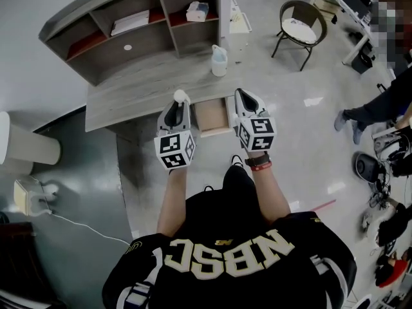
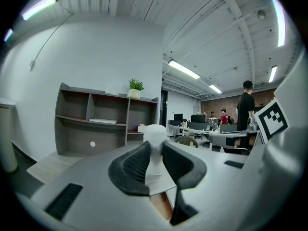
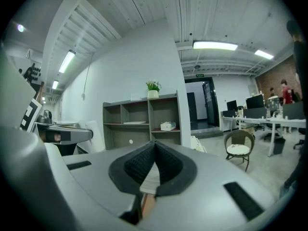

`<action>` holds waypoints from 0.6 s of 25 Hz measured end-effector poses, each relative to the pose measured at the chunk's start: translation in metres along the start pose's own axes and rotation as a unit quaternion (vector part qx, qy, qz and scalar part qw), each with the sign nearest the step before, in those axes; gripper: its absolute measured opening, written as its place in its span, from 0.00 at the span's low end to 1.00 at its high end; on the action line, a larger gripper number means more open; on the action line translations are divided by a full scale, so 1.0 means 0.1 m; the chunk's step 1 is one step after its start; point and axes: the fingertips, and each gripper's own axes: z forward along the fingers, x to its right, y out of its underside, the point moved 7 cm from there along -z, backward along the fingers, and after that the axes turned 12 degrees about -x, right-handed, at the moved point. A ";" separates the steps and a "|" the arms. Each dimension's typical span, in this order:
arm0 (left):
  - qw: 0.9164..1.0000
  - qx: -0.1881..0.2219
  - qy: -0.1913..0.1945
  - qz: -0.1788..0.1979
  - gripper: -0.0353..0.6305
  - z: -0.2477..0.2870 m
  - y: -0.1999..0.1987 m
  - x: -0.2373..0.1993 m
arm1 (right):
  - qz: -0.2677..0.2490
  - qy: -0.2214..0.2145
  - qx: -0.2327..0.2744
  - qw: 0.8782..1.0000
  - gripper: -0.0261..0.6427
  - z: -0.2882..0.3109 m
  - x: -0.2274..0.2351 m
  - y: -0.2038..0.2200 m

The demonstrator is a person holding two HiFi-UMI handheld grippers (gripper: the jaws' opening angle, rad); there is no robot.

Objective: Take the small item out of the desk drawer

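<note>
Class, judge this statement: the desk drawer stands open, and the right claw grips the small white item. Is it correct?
No. The left claw, not the right, grips the small white item, as the left gripper view shows; the right claw is shut and empty. The desk drawer does stand open.

Grey desk (image 1: 129,92), bottle (image 1: 219,61) on top

You wore a black short-sleeved jersey (image 1: 232,262) with cream lettering, striped cuffs, and black-and-red wristbands (image 1: 259,163) on your right wrist.
</note>
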 end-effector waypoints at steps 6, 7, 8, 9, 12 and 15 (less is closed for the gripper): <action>1.000 -0.001 0.000 -0.004 0.19 0.05 0.02 0.03 | 0.010 0.002 0.005 1.000 0.05 0.00 0.06 -0.02; 1.000 -0.001 0.001 -0.006 0.19 0.06 0.03 0.03 | 0.009 0.000 0.003 1.000 0.05 0.00 0.06 -0.01; 1.000 -0.001 0.001 -0.007 0.19 0.07 0.03 0.03 | 0.008 -0.003 0.000 1.000 0.05 0.02 0.06 0.00; 1.000 -0.001 0.002 -0.009 0.19 0.09 0.03 0.03 | 0.008 -0.008 -0.006 1.000 0.05 0.03 0.06 0.01; 1.000 0.000 0.002 -0.011 0.19 0.13 0.02 0.02 | 0.005 -0.029 -0.024 0.999 0.05 0.11 0.05 0.04; 1.000 0.002 -0.002 -0.013 0.19 0.18 0.01 -0.03 | 0.000 -0.047 -0.033 0.998 0.05 0.24 0.05 0.05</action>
